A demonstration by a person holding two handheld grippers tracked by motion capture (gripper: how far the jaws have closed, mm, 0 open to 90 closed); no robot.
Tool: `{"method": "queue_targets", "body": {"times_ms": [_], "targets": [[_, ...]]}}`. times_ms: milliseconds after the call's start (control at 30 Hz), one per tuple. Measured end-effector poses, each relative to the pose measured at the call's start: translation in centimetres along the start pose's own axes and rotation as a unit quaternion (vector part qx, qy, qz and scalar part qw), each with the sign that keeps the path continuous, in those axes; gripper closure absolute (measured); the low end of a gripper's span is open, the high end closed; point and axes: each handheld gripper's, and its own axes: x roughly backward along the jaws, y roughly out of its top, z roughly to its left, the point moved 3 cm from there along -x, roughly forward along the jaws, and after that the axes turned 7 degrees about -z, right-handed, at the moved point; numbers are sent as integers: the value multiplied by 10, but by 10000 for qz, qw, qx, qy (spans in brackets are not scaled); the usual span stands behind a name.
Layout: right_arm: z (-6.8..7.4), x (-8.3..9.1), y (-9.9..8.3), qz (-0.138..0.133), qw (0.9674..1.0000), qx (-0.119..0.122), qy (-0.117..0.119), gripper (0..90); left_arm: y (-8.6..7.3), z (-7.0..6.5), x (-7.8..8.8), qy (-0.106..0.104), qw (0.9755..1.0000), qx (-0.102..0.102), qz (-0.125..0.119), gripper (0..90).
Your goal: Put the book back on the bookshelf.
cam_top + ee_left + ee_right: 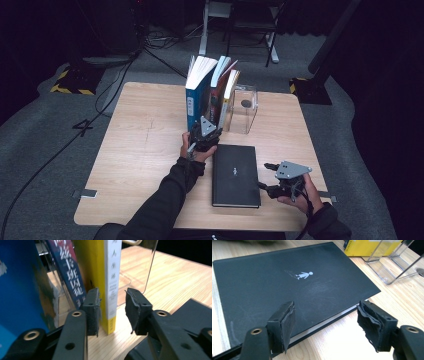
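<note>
The tabletop (140, 150) carried a row of upright books at its far side. A black book (235, 176) lay flat between the two pairs of jaws, with a small white figure on its cover. A clear plastic stand (243, 109) stood just beyond and to one side of the left gripper (203, 134). That gripper's jaws straddled the lower spine of the yellow-and-white book (110, 282), the end book of the row beside the stand. One pad lay against its yellow cover; the other stood a little apart from the spine, so the book sat between the jaws without being pinched. The right gripper (269, 176) had its jaws wide open and empty, level with the near long edge of the black book, one jaw over its cover.
</note>
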Motion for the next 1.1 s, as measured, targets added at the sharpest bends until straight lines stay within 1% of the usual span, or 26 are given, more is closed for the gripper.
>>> {"method": "queue_targets", "body": {"times_ms": [33,100,133,200,233,267,300,333,400,433,567,600,633,667,867,900,967,1100], "targets": [[0,0,0,0,10000,0,0,306,-1,0,0,-43,10000,45,18,671],[0,0,0,23,10000,-11,-10,307,-6,0,-4,9,9999,6,142,726],[0,-1,-1,32,10000,-8,-17,307,-8,1,-6,27,9999,34,160,728],[0,-1,-1,30,10000,-16,-9,307,-9,1,-9,128,9997,31,194,742],[0,-1,-1,48,10000,-12,-19,307,-10,2,-11,126,9996,75,222,746],[0,-1,-1,48,10000,-12,-19,307,-10,2,-11,126,9996,75,222,746],[0,-1,-1,50,10000,4,1,307,-11,3,-12,200,9994,117,259,746],[0,-1,-1,45,10000,9,10,307,-12,5,-13,193,9994,121,279,751],[0,-1,-1,59,10000,2,8,308,-13,6,-14,105,9994,238,232,746],[0,-1,-1,62,10000,5,14,308,-13,6,-15,115,9995,181,252,740],[1,-2,-1,74,10000,35,24,309,-11,4,-18,84,9995,28,299,773],[1,-2,-1,75,10000,39,22,308,-10,3,-19,42,9995,29,310,786],[1,-2,-1,75,10000,39,22,308,-10,3,-19,42,9995,29,310,792],[1,-2,-1,76,10000,38,22,308,-9,1,-21,48,9994,-49,325,791],[0,-1,-1,76,10000,34,15,309,-4,-2,-28,54,9992,-98,378,793],[0,-1,-1,79,10000,29,10,308,-3,-2,-29,67,9991,-148,398,793],[0,-1,-1,66,10000,22,2,309,0,-3,-34,108,9988,-178,434,793],[0,0,-1,65,10000,30,-4,308,2,-4,-37,160,9986,-205,466,793]]}}
